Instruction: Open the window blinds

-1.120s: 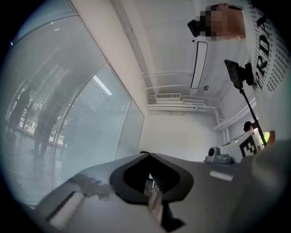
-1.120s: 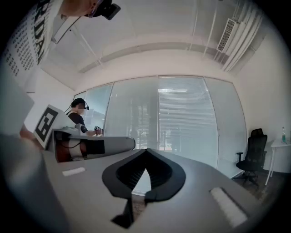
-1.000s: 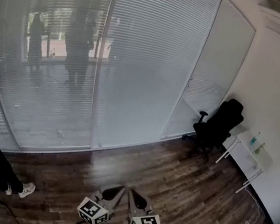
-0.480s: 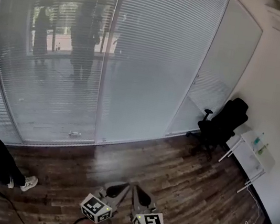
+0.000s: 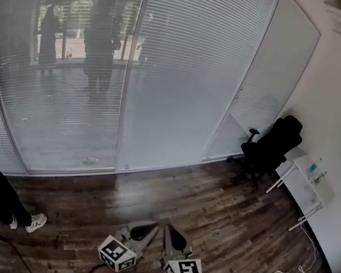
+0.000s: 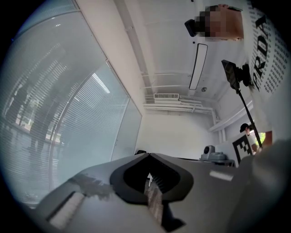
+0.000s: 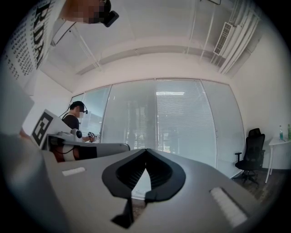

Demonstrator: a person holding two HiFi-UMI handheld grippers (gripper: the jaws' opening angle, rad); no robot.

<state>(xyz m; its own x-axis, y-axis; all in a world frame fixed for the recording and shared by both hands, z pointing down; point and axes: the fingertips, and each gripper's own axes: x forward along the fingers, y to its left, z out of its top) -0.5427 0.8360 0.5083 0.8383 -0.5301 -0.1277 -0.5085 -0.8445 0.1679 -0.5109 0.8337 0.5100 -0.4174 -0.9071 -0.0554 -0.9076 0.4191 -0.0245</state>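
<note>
Left hand-held gripper (image 5: 144, 227) and right hand-held gripper (image 5: 171, 230), closed empty, face distant window blinds (image 5: 188, 71).

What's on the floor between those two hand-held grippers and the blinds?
Nothing: the head view shows only bare wood floor from the left gripper and right gripper to the blinds.

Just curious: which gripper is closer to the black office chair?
Right. The right gripper is on the side toward the black office chair; the left gripper lies beyond it, farther away.
</note>
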